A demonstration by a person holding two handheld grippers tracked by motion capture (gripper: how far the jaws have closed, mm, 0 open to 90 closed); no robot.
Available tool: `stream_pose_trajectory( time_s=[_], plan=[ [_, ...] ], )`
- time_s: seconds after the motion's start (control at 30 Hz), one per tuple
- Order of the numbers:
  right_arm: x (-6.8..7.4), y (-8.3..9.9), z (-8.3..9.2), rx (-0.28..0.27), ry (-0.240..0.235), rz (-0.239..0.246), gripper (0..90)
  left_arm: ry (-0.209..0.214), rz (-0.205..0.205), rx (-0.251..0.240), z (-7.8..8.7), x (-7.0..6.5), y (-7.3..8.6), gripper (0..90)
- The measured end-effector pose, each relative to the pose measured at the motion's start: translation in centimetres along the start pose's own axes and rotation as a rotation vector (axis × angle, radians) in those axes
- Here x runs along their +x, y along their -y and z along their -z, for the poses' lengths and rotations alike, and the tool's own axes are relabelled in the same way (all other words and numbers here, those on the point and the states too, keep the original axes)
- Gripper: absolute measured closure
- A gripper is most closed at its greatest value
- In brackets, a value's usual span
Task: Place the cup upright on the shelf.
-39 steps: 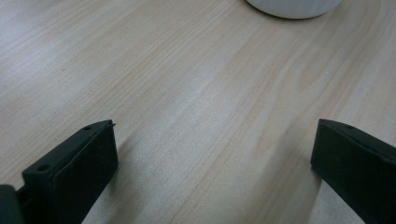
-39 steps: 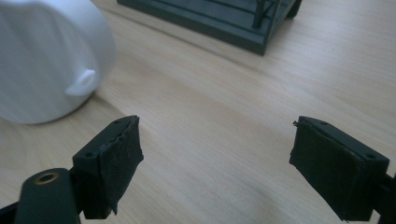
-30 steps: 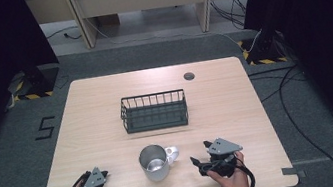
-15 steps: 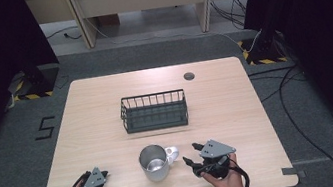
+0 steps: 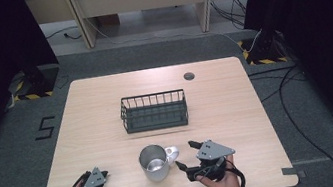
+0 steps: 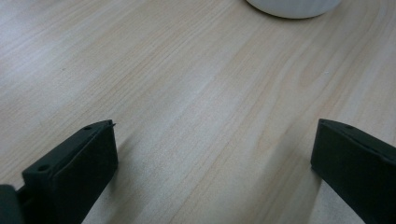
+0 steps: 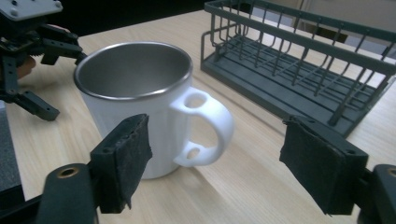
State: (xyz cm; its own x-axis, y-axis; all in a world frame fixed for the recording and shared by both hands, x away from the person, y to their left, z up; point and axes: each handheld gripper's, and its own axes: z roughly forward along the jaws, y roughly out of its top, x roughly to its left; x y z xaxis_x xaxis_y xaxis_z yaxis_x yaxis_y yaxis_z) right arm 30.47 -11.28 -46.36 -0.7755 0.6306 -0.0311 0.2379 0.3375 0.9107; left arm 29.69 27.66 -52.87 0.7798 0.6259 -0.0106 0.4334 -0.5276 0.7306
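A white mug (image 5: 154, 162) with a steel lining stands upright near the table's front edge, its handle (image 5: 171, 152) pointing right. My right gripper (image 5: 184, 154) is open just right of the handle, jaws aimed at it. In the right gripper view the mug (image 7: 135, 100) and its handle (image 7: 208, 123) sit close ahead between the spread jaws of my right gripper (image 7: 219, 161). My left gripper (image 5: 112, 185) rests open on the table left of the mug, holding nothing. In the left gripper view my left gripper (image 6: 215, 154) faces bare wood, with the mug's base (image 6: 294, 5) at the top edge.
A dark wire rack (image 5: 154, 110) stands at the table's middle, behind the mug, and appears again as the rack (image 7: 303, 60) in the right gripper view. A round cable port (image 5: 188, 76) lies farther back. The wooden table (image 5: 238, 112) has room on both sides.
My right gripper has slid left toward the mug's handle. The left gripper and the mug have stayed put.
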Motion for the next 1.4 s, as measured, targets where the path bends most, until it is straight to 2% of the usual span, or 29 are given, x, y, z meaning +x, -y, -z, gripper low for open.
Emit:
stream_pose_trajectory(
  time_s=[0.23,0.4,0.53,0.77,1.0,1.2,1.4],
  plan=[
    [0.8,-0.5,-0.2,-0.019,-0.042,0.020,15.3,0.000,0.000,0.000,0.0,0.0,0.0,0.0],
    [1.4,-0.8,-0.7,-0.043,-0.076,0.031,15.1,0.000,0.000,0.000,0.0,0.0,0.0,0.0],
    [1.8,-0.9,-1.5,-0.046,-0.105,0.045,15.1,0.000,0.000,0.000,0.0,0.0,0.0,0.0],
    [2.2,-1.3,-2.7,-0.072,-0.135,0.066,15.1,0.000,0.000,0.000,0.0,0.0,0.0,0.0],
    [2.5,-1.6,-3.9,-0.075,-0.156,0.081,15.1,0.000,0.000,0.000,0.0,0.0,0.0,0.0],
    [2.5,-1.7,-4.9,-0.074,-0.182,0.079,14.8,0.000,0.000,0.000,0.0,0.0,0.0,0.0],
    [2.6,-2.0,-6.2,-0.074,-0.206,0.090,8.2,0.000,0.000,0.000,0.0,0.0,0.0,0.0]
  ],
)
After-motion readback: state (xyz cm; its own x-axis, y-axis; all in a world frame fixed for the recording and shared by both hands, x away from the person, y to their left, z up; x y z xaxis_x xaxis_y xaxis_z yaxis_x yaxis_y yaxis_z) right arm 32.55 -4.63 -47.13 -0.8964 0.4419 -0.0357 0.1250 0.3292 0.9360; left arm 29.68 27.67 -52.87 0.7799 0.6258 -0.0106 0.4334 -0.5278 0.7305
